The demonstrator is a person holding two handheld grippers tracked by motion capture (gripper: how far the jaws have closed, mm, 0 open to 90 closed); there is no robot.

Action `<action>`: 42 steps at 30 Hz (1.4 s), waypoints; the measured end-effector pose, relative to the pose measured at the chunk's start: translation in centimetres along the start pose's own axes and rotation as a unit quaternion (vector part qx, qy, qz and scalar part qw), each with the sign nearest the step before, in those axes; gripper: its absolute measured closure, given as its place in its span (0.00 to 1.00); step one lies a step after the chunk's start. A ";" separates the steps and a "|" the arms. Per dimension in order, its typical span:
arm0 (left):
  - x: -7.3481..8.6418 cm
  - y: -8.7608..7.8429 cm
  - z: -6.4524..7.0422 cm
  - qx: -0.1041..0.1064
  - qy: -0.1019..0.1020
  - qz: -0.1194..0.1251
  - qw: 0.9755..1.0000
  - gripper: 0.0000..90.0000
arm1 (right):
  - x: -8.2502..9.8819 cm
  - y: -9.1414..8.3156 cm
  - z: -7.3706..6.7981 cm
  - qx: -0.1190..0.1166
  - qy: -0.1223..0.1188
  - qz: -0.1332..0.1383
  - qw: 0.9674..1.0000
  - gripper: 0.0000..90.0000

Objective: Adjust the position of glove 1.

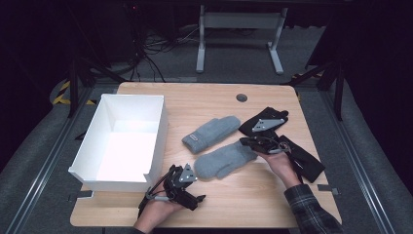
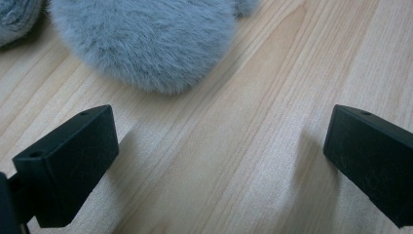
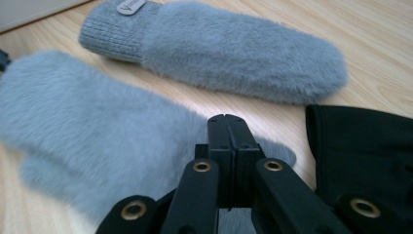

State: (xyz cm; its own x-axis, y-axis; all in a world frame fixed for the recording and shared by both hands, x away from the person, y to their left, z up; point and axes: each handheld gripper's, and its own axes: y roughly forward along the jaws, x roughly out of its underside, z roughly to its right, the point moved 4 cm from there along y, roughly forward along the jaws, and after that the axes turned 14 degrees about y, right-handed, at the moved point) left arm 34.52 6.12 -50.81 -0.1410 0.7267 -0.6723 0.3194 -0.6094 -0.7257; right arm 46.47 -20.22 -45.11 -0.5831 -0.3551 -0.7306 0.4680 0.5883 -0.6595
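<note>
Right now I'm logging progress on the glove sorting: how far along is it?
Nothing looks packed: the white box is empty, and both grey mittens and the black gloves lie on the table. In hand: the right hand-held gripper has shut on the nearer grey mitten at its edge. The left hand-held gripper rests open beside it. Left: the farther grey mitten and the gloves.

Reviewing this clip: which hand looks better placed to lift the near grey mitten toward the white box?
Right, probably. The right gripper has its jaws shut at the edge of the near grey mitten, seemingly pinching its fur. The left gripper sits open on bare table short of the mitten, though nearer the white box.
</note>
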 end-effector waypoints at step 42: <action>0.0 0.0 0.1 -0.001 -0.003 0.000 1.000 0.00 | 3.7 -2.2 0.8 0.007 0.012 -0.059 0.998 1.00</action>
State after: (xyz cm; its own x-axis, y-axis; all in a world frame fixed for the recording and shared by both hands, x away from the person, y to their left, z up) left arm 34.45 6.12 -50.82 -0.1479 0.7251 -0.6726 0.3211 -0.6080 -0.7261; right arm 43.83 -23.37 -46.50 -0.6505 -0.4043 -0.6430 0.4043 0.5324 -0.7437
